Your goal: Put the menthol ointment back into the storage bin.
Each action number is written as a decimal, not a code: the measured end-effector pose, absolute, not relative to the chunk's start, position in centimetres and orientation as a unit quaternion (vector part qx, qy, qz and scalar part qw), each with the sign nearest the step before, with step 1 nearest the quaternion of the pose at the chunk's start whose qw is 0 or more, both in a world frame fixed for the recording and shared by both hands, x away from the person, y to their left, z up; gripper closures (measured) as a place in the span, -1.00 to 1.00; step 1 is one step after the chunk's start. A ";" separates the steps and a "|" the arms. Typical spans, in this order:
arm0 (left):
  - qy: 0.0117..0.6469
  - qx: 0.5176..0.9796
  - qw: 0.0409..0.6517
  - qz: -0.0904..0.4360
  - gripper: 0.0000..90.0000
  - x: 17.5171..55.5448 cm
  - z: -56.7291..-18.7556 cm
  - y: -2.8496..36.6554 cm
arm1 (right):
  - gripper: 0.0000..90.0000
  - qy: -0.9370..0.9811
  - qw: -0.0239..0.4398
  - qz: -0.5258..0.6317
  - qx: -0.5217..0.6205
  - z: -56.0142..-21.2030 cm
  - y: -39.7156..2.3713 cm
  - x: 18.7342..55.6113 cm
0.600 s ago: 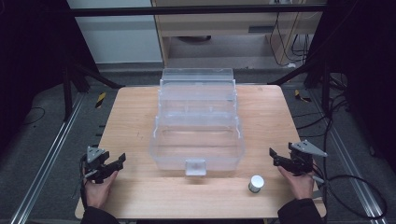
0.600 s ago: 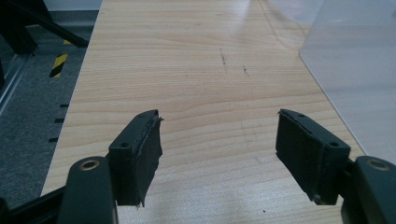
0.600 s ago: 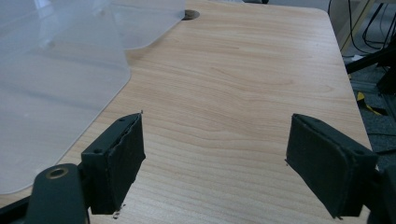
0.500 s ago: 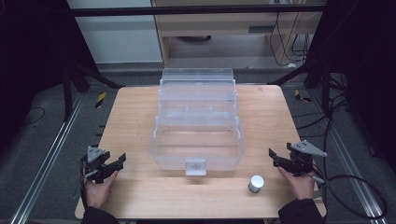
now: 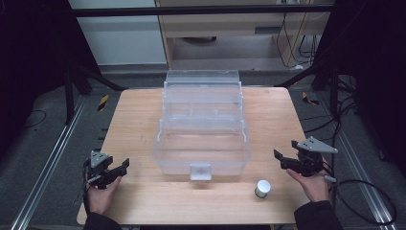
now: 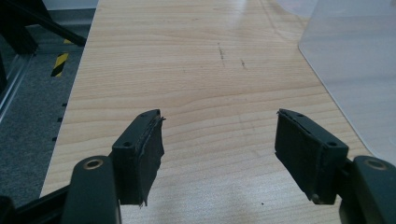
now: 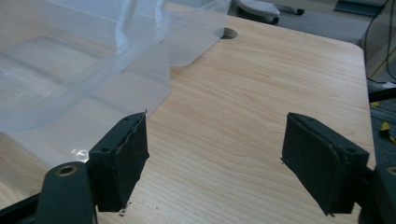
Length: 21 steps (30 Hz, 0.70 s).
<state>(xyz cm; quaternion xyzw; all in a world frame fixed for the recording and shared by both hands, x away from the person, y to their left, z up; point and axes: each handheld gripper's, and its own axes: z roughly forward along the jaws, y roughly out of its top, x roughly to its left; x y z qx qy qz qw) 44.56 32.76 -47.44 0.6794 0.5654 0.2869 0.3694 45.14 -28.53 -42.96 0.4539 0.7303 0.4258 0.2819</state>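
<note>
both tools [image 5: 125, 166] [image 5: 277, 155] open beside clear bin [image 5: 202, 143]

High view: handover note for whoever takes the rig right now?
Left gripper: open, empty, over the table's near left corner.
Right gripper: open, empty, near the right edge.
Clear bin: mid-table, its clear lid standing open behind it; it looks empty.
Small grey cylinder: upright on the table, in front of the bin's right corner, closest to the right gripper.
Done: nothing grasped.
Left: probably pick up the cylinder.
</note>
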 end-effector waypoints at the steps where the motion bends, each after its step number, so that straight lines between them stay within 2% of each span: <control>1: 0.565 0.679 0.369 0.287 -0.29 44.6 -47.4 32.8 | -0.50 0.730 0.282 0.426 0.454 -43.0 -28.5 45.1; 21: 0.560 0.687 0.365 0.283 -0.25 44.6 -47.4 32.5 | -0.52 0.809 0.245 0.373 0.382 -39.1 -26.0 46.3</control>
